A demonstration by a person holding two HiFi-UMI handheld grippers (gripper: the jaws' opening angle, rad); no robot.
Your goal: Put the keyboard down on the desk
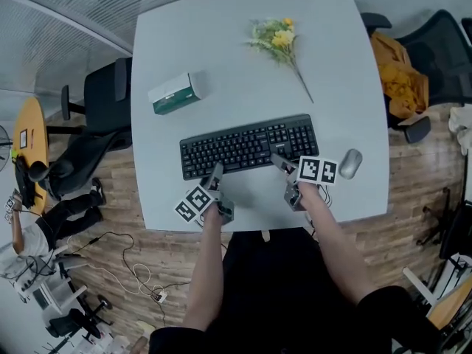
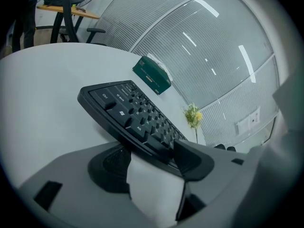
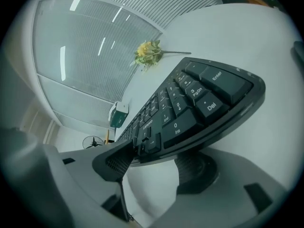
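Near the desk (image 1: 221,43) front, left gripper (image 2: 152,155) and right gripper (image 3: 156,163) gape, seemingly loose, astride the keyboard (image 1: 247,146) rim.

**Pale desk, four things on it**

The grey desk (image 1: 221,50) is carrying a black keyboard (image 1: 249,146) near its front edge. A grey mouse (image 1: 349,163) is sitting just beside it, a green-and-white box (image 1: 175,94) is lying back left, and yellow flowers (image 1: 280,39) are lying further back.

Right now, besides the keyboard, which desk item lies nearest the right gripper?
The grey mouse, just beside the right gripper; the green box and flowers lie farther off.
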